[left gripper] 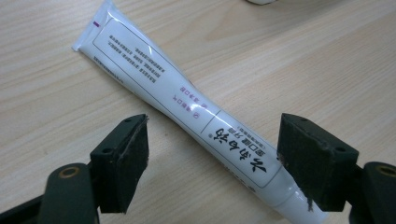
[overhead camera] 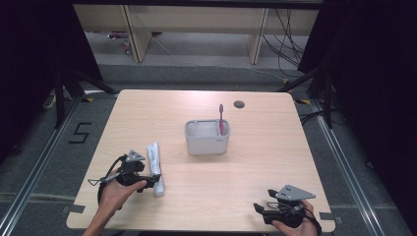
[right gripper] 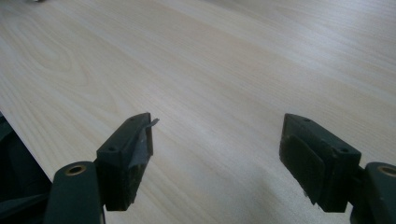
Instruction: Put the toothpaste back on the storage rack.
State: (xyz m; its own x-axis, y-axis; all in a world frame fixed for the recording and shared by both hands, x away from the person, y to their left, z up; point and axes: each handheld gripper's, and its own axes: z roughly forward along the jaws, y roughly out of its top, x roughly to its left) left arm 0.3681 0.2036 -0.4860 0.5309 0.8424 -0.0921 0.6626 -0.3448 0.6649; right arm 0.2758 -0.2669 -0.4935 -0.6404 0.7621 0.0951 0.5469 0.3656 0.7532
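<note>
Left gripper (left gripper: pixel 212 163) straddling the tube (left gripper: pixel 187 109) — jaws wide, pads not yet pressing.

The tube lies flat on the table (overhead camera: pixel 255 182), left of the holder (overhead camera: pixel 207 137), cap end near the right pad. Judged light, soft-walled and glossy — likely to slip or dent; take hold across the firmer shoulder by the cap. Right gripper (right gripper: pixel 217 154) rests wide, holding nothing.

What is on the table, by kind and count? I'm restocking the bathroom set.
White plastic toothpaste tube: 1
Pink toothbrush, standing in the holder: 1
Grey rectangular plastic holder: 1
Total: 3
</note>
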